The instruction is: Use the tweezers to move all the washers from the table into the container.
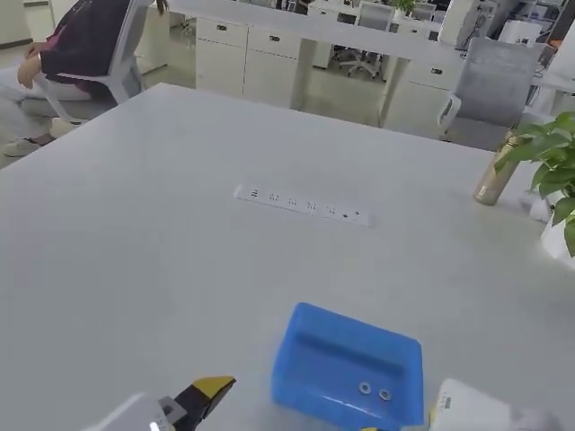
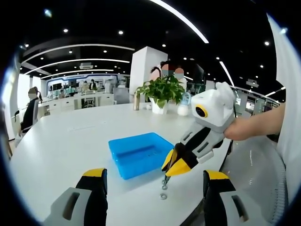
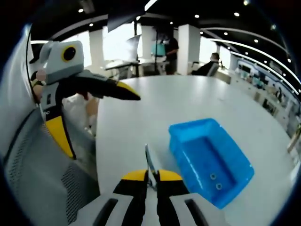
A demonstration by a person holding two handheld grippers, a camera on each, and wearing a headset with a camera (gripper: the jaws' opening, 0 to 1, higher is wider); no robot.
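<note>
Progress seems half: two small metal washers [image 3: 212, 176] lie in the blue plastic container [image 3: 181, 141], two more washers [image 2: 163, 196] wait on the white table [image 2: 70, 141] under steel tweezers [image 3: 149, 162] clamped by the right gripper [image 3: 151, 177]; left gripper [image 2: 154, 174] gapes.

One container [image 1: 349, 364], two washers [image 1: 364, 388] inside

Pale grey table [image 1: 180, 269]: blue container [image 1: 346, 364] by the near edge, white power strip [image 1: 301, 206] mid-table, brass-coloured bottle [image 1: 496, 175] and potted plant [image 1: 557, 180] at the right edge. A washer [image 2: 163, 196] lies just beside the container.
</note>
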